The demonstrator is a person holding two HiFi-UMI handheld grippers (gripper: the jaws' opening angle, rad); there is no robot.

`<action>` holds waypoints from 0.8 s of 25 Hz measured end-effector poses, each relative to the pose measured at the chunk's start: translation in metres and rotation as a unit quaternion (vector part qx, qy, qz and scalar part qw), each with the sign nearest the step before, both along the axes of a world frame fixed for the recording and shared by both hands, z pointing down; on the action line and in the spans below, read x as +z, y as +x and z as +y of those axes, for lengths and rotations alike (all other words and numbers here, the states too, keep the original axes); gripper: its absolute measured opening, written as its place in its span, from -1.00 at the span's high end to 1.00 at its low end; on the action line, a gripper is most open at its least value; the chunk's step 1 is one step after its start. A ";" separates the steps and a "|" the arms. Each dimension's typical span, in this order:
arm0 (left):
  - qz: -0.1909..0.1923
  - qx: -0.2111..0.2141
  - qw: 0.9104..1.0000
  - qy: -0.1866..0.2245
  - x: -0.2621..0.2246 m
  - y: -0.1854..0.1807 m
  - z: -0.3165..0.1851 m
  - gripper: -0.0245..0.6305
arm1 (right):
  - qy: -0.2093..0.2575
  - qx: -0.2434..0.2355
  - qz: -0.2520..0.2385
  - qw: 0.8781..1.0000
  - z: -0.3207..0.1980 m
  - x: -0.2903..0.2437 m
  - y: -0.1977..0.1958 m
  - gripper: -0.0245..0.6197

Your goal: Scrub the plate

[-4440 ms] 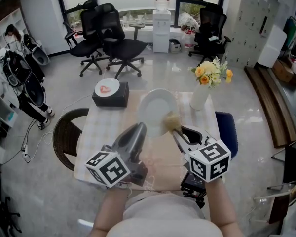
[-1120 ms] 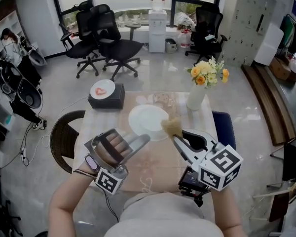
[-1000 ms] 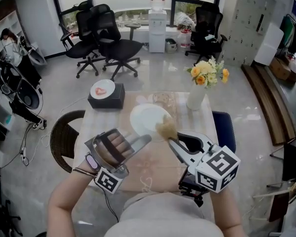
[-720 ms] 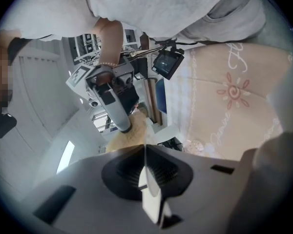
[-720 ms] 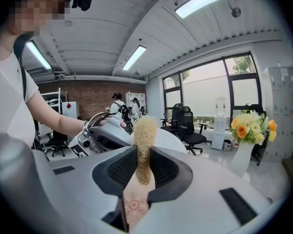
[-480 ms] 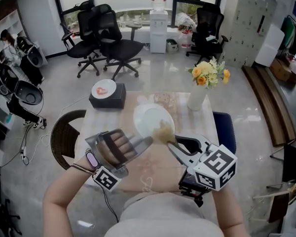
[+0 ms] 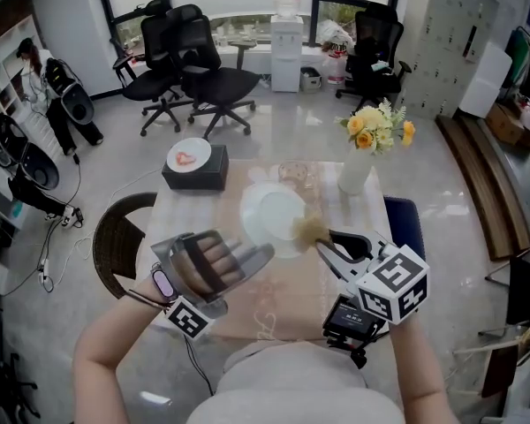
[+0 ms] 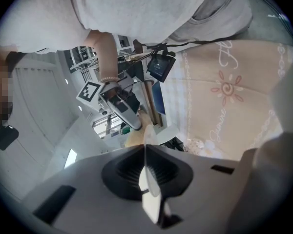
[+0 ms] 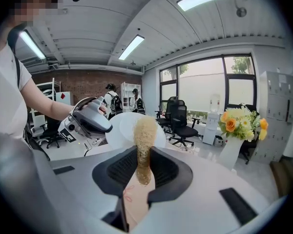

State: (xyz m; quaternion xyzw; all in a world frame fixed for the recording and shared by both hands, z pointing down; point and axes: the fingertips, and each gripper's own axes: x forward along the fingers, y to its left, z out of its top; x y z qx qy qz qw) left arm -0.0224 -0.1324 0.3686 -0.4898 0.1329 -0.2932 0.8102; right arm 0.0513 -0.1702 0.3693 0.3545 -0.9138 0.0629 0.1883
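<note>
A white plate (image 7: 270, 215) is held tilted above the table, its lower-left rim clamped in my left gripper (image 7: 261, 253). In the left gripper view the plate (image 8: 149, 188) shows edge-on between the shut jaws. My right gripper (image 7: 323, 245) is shut on a tan fibrous scrubber (image 7: 308, 230), whose tip touches the plate's lower-right edge. In the right gripper view the scrubber (image 9: 145, 139) stands upright between the jaws, with the plate (image 9: 123, 128) and the left gripper (image 9: 90, 119) just behind it.
The table (image 7: 287, 303) wears a beige cloth. A black box (image 7: 198, 177) with a small white dish sits at the back left, a glass bowl (image 7: 297, 173) at the back middle, a vase of flowers (image 7: 359, 168) at the back right. A wicker chair (image 7: 115, 237) stands left, a blue chair (image 7: 406, 223) right.
The scrubber slid left over the plate's lower part and has come back to its right edge. The plate stays clamped in the left gripper, shifted slightly.
</note>
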 end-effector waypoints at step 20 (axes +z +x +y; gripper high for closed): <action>-0.012 0.007 1.000 -0.009 0.012 0.008 0.001 0.87 | 0.006 0.038 -0.124 0.992 0.001 -0.049 -0.012 0.66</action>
